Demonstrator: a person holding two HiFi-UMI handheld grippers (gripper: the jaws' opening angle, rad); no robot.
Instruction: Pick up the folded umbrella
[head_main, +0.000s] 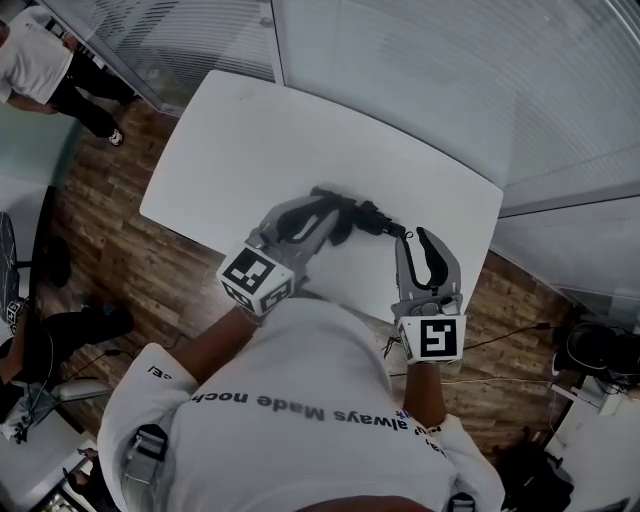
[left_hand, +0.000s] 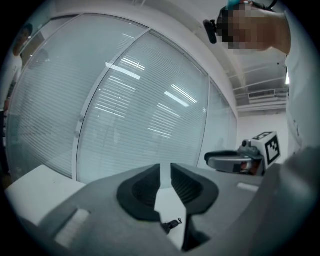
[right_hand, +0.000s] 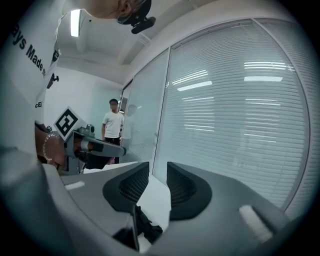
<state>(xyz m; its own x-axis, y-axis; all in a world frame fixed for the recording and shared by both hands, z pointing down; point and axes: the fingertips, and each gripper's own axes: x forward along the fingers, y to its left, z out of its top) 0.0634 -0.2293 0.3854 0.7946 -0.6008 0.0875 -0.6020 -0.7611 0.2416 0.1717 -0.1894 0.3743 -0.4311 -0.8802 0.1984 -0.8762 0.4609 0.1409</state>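
A white table (head_main: 230, 150) stands on a wooden floor (head_main: 120, 240) and runs from the centre of the head view towards the upper left. Nearest me, at the bottom of that frame, is my white shirt (head_main: 300, 420), with both forearms reaching out of it towards the table's near edge. My left tongs (head_main: 312, 218) sit just left of centre and my right tongs (head_main: 420, 240) just right of centre, each with its marker cube at my end. The left tongs are only a narrow slit apart: in their own view bare table shows between the pads and nothing is pinched, though a small dark bit lies low in the gap. The right tongs stand a little wider apart, also gripping nothing, and dark fabric shows low between them in their own view. The folded umbrella (head_main: 352, 212) is black and lies flat on the table at the middle of the head view, between the two pairs of tips. The left tips overlap its thicker left end, and I cannot tell whether they touch it. The right tips sit just beside its thin right end. Beyond the table, glass walls (head_main: 450, 80) with lowered blinds fill the top and right of the frame. A person (head_main: 50, 70) stands on the floor at the far upper left.
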